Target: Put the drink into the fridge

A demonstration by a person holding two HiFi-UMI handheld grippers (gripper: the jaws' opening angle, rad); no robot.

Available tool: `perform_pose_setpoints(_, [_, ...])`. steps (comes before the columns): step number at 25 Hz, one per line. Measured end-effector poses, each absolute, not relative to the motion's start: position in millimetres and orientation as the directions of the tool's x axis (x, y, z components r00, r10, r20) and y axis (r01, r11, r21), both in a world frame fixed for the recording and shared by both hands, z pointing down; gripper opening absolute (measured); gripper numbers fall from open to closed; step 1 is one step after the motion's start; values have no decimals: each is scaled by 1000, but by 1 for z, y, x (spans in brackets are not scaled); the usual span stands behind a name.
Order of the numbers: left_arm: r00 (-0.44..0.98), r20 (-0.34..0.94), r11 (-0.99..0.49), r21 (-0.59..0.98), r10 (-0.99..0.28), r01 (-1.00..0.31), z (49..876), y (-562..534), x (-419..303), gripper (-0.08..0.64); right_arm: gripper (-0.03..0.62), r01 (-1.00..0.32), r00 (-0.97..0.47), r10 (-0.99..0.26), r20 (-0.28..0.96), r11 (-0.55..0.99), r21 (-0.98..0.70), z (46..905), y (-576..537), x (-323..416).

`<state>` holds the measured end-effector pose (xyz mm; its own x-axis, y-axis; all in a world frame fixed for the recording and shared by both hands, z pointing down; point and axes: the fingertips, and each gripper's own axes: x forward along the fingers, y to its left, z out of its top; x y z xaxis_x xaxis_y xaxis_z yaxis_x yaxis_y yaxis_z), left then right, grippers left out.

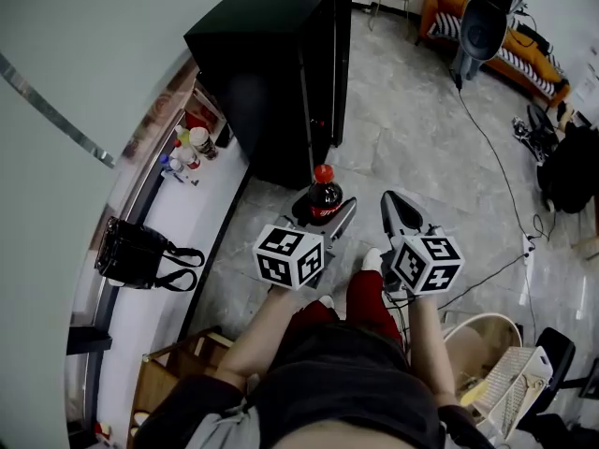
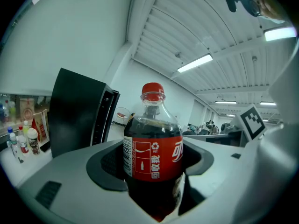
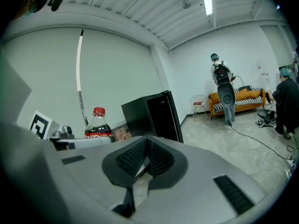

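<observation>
Left hand-held gripper [image 1: 328,221] pinches the cola bottle [image 2: 153,148] upright at its label, short of the black fridge [image 1: 281,73]; keep it level w/ firm squeeze, while the right hand-held gripper [image 1: 393,204], pressed together & empty, prob. takes the door.

Head view steeply down, gripper views level (sharing fridge [image 3: 156,113])

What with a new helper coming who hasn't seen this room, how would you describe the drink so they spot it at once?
Start at the black fridge on the grey floor beside the white counter. Just before it, the left gripper clamps the drink: a dark cola bottle with red cap and red label, far bigger than the small counter bottles.
</observation>
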<state>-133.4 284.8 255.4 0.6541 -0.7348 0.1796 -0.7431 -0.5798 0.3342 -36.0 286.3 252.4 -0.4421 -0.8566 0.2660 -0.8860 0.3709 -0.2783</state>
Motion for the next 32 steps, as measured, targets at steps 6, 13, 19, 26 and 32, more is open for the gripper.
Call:
perform_pose_setpoints(6, [655, 173, -580, 339, -735, -741, 256, 261, -121, 319, 18, -879, -455, -853, 256, 382, -286, 254, 258, -25])
perform_pose_setpoints(13, [631, 186, -559, 323, -753, -763, 263, 209, -99, 319, 18, -867, -478, -836, 270, 400, -297, 265, 209, -1])
perform_pose_setpoints(19, [594, 214, -521, 316, -775, -793, 273, 153, -75, 319, 18, -854, -503, -815, 287, 417, -312, 276, 151, 25])
perform_pose_setpoints(26, [526, 231, -447, 321, -818, -835, 275, 85, -37, 319, 18, -831, -546, -780, 306, 459, -314, 278, 84, 70])
perform_pose_setpoints(32, [474, 240, -393, 319, -847, -863, 279, 36, -11, 319, 18, -815, -573, -755, 318, 481, -323, 284, 36, 102])
